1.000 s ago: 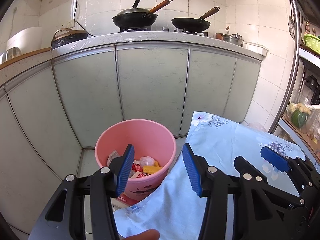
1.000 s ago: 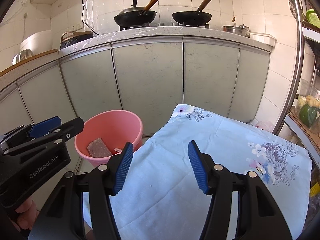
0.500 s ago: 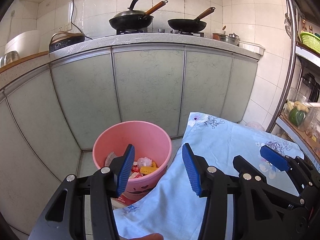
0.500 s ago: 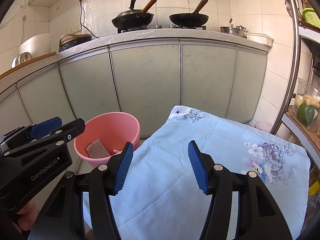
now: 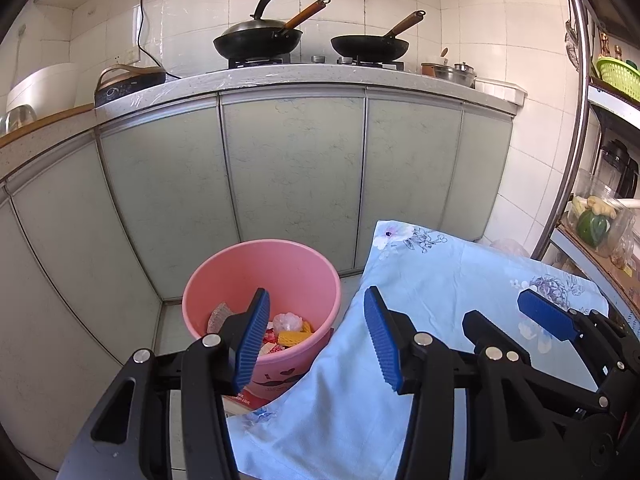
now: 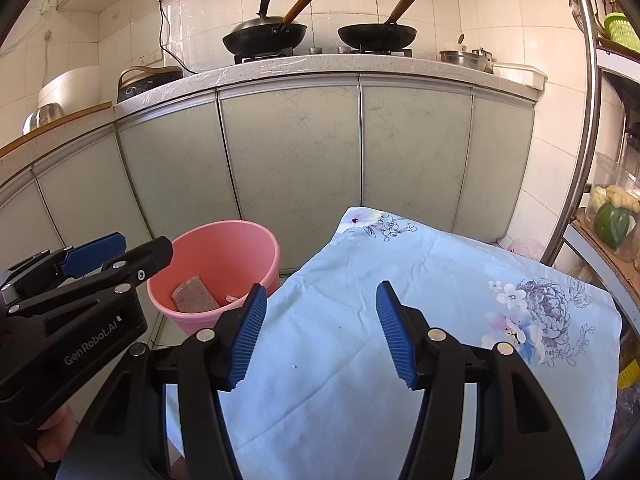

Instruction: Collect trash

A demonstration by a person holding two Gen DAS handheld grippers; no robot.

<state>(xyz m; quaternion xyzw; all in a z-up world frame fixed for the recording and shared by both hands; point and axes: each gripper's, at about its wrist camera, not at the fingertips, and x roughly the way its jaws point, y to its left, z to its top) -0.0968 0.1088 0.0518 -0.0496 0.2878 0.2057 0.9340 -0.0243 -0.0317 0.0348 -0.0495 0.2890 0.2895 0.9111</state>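
A: The bucket (image 5: 262, 280) looks like smooth pink plastic with a soft sheen. And the cloth (image 6: 420, 320)?

B: Thin pale-blue cotton-like fabric, matt, lightly creased, with printed flowers. The sponge (image 6: 195, 294) in the bucket looks coarse and rough.

A: The left gripper (image 5: 316, 338) and the right gripper (image 6: 320, 332)?

B: Matt black plastic bodies, small shiny metal screws, and blue ribbed pads (image 5: 252, 338) that look rubbery.

A: Behind them?

B: Cabinet doors (image 5: 292, 168) with a dull, faintly marbled grey-green face in metal trim. Glossy white wall tiles (image 6: 480, 8). Two dark metal pans (image 5: 370, 46) with wooden handles, and a speckled stone-like counter (image 6: 320, 66).
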